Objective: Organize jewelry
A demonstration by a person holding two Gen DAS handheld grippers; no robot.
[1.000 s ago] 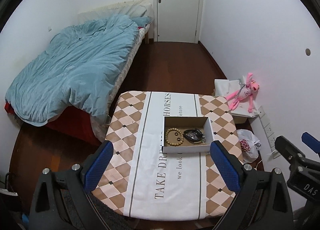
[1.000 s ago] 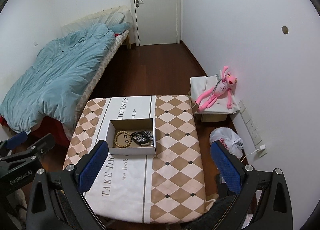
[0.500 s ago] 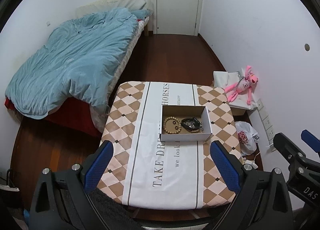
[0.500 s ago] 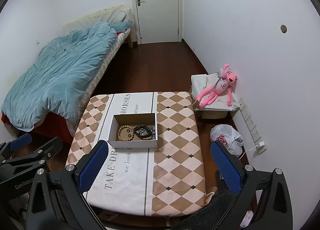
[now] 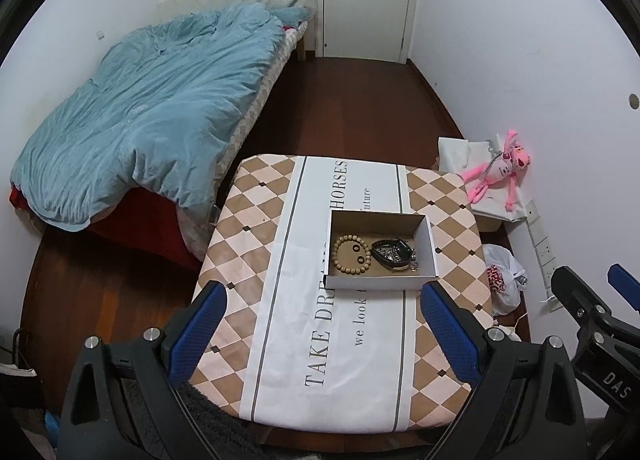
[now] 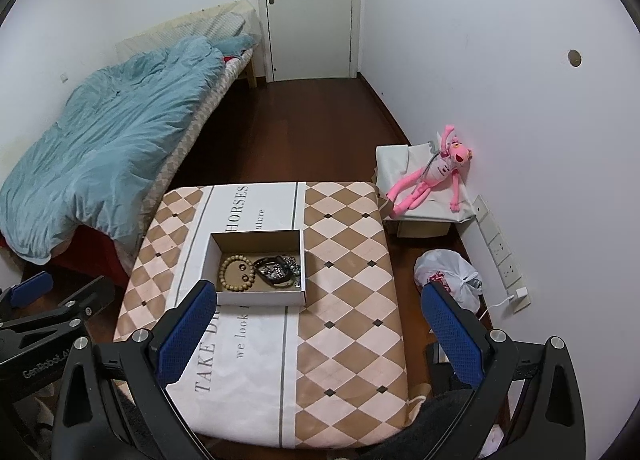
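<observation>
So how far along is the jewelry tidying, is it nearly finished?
It looks close to done. The wooden bead bracelet, a dark bracelet and two small rings already lie inside the open cardboard box on the table. Nothing is in hand: the left gripper and right gripper are both open and empty. No loose jewelry shows on the tablecloth, so little seems left.
</observation>
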